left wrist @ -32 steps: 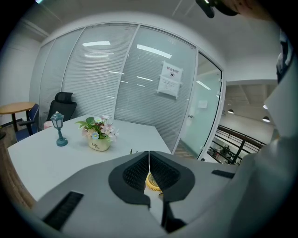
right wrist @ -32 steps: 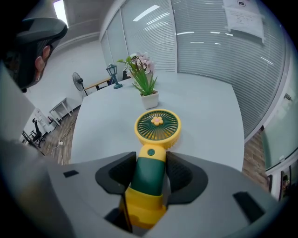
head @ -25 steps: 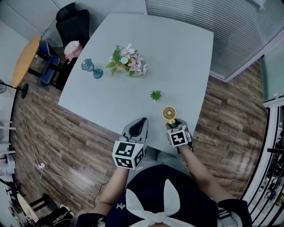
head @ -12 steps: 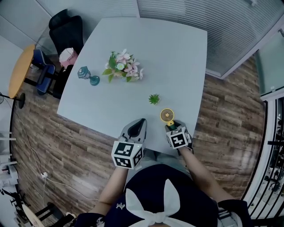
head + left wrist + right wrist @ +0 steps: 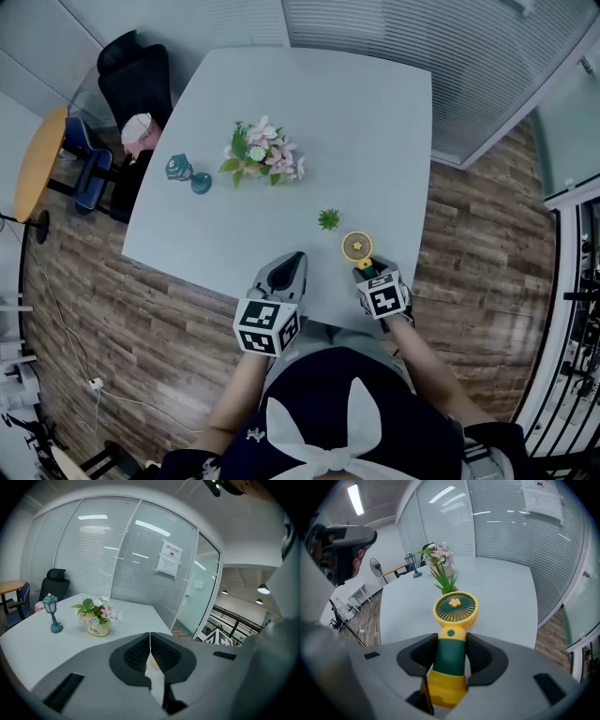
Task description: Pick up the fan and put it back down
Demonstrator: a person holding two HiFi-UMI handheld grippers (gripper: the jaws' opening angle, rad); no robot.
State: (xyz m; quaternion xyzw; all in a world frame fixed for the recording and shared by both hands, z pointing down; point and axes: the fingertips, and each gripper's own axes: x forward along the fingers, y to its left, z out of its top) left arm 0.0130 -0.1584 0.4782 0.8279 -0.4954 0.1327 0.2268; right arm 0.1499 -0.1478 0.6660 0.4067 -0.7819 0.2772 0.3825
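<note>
The right tool [image 5: 451, 656] is clamped on the fan [image 5: 455, 607]. Its two dark pads press against the sides of the green handle, the yellow base sits back between the jaws, and the round yellow head with the small flower at its centre points out ahead over the counter [image 5: 356, 112]. From the head view the fan sits at the counter's near edge, toward the near right corner, just in front of the right tool's marker cube. Whether the fan's base touches the surface cannot be told.

The left tool [image 5: 150, 641] has its jaws brought together, the ribbed pads meeting along a thin line. It hovers over the near edge of the counter, to the left of the fan and apart from it.

A small green plant [image 5: 328, 219] stands just beyond the fan's head, farther from the near edge. A pot of pink and white flowers [image 5: 262, 155] stands near the middle of the counter, toward the left edge. A teal lantern figure [image 5: 186, 173] stands upright beside the pot, close to the left edge.

A black chair [image 5: 136, 75] stands off the far left corner. Glass walls with blinds run behind the far edge, and the floor is wood plank.
</note>
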